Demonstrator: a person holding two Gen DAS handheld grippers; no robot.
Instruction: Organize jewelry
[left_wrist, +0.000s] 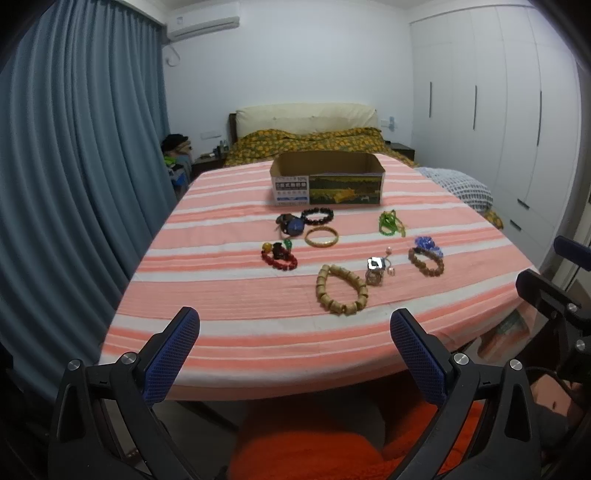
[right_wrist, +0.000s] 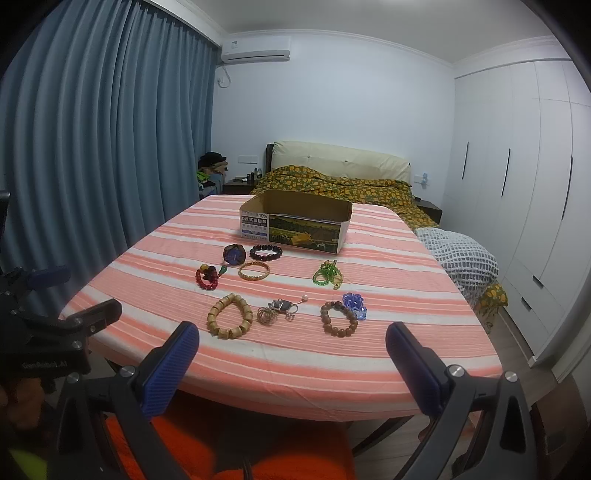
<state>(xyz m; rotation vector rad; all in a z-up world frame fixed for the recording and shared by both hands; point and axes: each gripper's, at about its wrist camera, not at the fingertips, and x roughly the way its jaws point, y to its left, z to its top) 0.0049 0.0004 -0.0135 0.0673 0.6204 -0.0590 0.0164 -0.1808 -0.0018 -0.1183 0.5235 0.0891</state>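
- Orange fabric (left_wrist: 314, 443) fills the nearest foreground, cut off by the frame; what it is cannot be told.
- Left gripper (left_wrist: 295, 347) and right gripper (right_wrist: 291, 350) both hover spread wide, empty, short of the striped table (right_wrist: 295, 362).
- Small silver pieces (right_wrist: 275, 310) blur together between the wooden bracelet (right_wrist: 231, 320) and brown bead bracelet (right_wrist: 338, 318).
- Cardboard box (right_wrist: 295, 221) stands beyond, its inside floor hidden.

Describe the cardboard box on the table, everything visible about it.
The cardboard box is a shallow open-topped carton, plain brown inside, with a printed front: a white text panel at left and a green-and-yellow landscape picture beside it. It sits upright at the far side of the striped tablecloth, behind the jewelry, touching none of it. What can be seen inside looks empty.
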